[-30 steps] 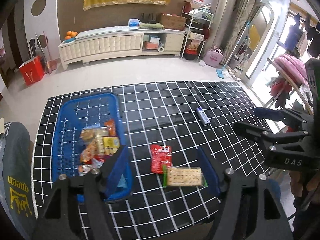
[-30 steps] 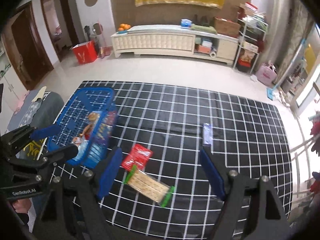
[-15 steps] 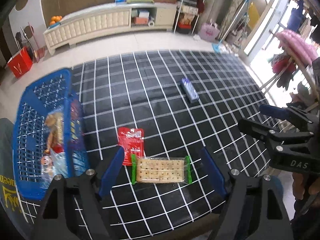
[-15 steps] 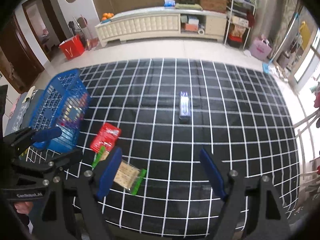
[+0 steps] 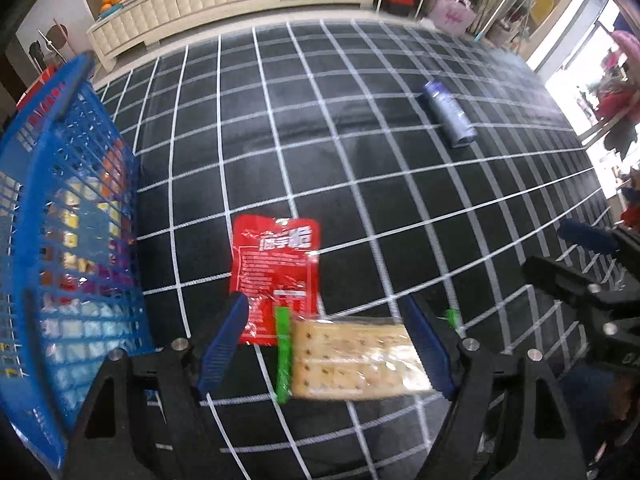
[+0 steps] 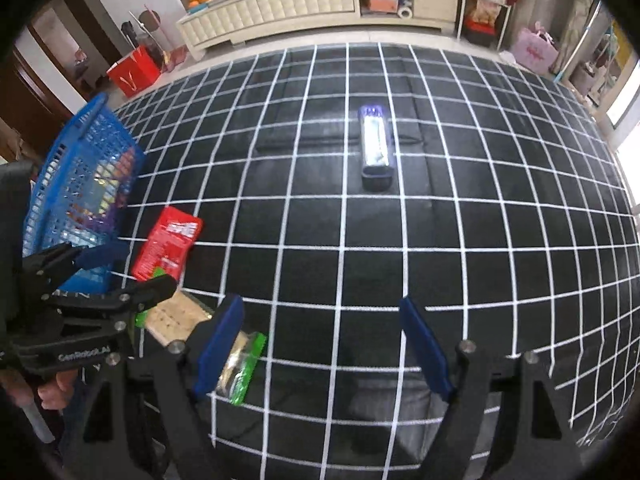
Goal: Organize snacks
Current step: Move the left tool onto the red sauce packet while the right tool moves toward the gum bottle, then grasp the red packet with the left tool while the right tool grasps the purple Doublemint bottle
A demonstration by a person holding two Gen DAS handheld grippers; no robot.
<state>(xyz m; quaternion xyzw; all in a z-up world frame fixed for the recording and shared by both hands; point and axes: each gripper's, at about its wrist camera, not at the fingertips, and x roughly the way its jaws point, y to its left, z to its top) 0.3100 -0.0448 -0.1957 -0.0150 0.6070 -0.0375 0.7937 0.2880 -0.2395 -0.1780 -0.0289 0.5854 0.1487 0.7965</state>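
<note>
A clear cracker pack (image 5: 352,360) with green ends lies on the black grid mat (image 5: 320,140), overlapping the lower edge of a red pouch (image 5: 276,268). My left gripper (image 5: 326,344) is open just above the pack, one finger to each side, pads not pressing it. A purple-blue tube pack (image 6: 376,148) lies alone farther out on the mat. My right gripper (image 6: 322,346) is open over bare mat with nothing between its fingers. In the right wrist view, its left finger overlaps the cracker pack's green end (image 6: 244,364). The left gripper (image 6: 120,272) shows there too.
A blue plastic basket (image 5: 80,200) holding several snack packs stands at the mat's left edge, close to the red pouch (image 6: 168,244). The right gripper (image 5: 580,264) shows at the left wrist view's right edge. A white cabinet (image 6: 304,4) and shelves stand beyond the mat.
Both grippers have come down toward the mat and tilted steeper. The left one now straddles the cracker pack. The snacks themselves have not moved.
</note>
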